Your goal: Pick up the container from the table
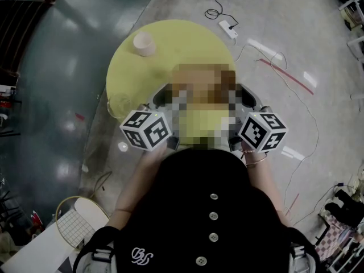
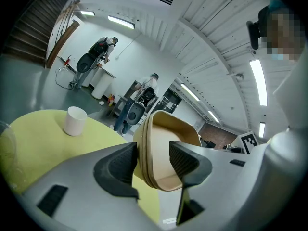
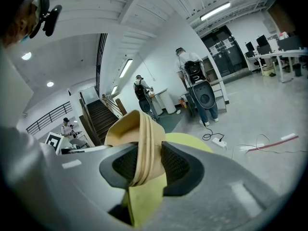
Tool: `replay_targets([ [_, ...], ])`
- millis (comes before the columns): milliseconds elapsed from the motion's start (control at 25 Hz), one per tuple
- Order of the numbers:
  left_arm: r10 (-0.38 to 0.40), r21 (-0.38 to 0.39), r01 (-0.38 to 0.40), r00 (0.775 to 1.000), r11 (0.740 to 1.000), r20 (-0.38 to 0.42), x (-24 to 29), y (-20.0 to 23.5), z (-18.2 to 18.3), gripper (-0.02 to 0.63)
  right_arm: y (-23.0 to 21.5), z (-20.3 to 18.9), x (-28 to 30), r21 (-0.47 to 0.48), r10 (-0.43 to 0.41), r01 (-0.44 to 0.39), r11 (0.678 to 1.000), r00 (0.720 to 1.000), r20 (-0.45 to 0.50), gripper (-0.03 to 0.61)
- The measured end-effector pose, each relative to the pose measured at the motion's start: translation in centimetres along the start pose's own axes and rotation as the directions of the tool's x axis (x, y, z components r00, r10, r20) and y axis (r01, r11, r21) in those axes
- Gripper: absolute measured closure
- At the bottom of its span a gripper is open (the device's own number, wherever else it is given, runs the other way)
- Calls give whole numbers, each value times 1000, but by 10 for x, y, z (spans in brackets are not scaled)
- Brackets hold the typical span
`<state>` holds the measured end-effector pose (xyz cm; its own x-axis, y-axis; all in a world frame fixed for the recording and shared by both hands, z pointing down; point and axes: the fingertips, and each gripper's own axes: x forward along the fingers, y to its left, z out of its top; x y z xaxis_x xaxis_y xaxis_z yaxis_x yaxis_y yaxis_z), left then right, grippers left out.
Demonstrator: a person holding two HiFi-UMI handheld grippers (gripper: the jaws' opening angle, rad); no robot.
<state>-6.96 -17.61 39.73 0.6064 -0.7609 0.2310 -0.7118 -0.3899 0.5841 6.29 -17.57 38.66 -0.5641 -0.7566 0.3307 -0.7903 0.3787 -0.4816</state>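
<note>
We pinch the container (image 2: 168,146) by its wall in the left gripper (image 2: 153,159) fingers and the right gripper (image 3: 147,159) fingers, and it looks lifted off the bench (image 2: 33,143), pickup nearly done.

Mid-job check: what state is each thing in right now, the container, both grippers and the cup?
container: tipped on its side, held by both grippers.
left gripper: shut on container wall.
right gripper: shut on container rim.
cup: upright on the table, untouched.
</note>
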Motion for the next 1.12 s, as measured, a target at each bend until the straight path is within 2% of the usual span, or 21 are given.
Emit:
replay_targets([
  [240, -1, 7, 1, 1000, 1000, -4, 0, -1, 0, 417, -1, 2, 0, -34, -13, 13, 999, 1000, -5, 477],
  [800, -27, -2, 27, 999, 1000, -17, -3, -6, -1, 417, -1, 0, -4, -36, -26, 25, 999, 999, -41, 479],
  [1120, -41, -8, 41, 999, 999, -10, 1, -11, 0, 417, -2, 13, -2, -119, -13, 3, 993, 996, -83, 480],
])
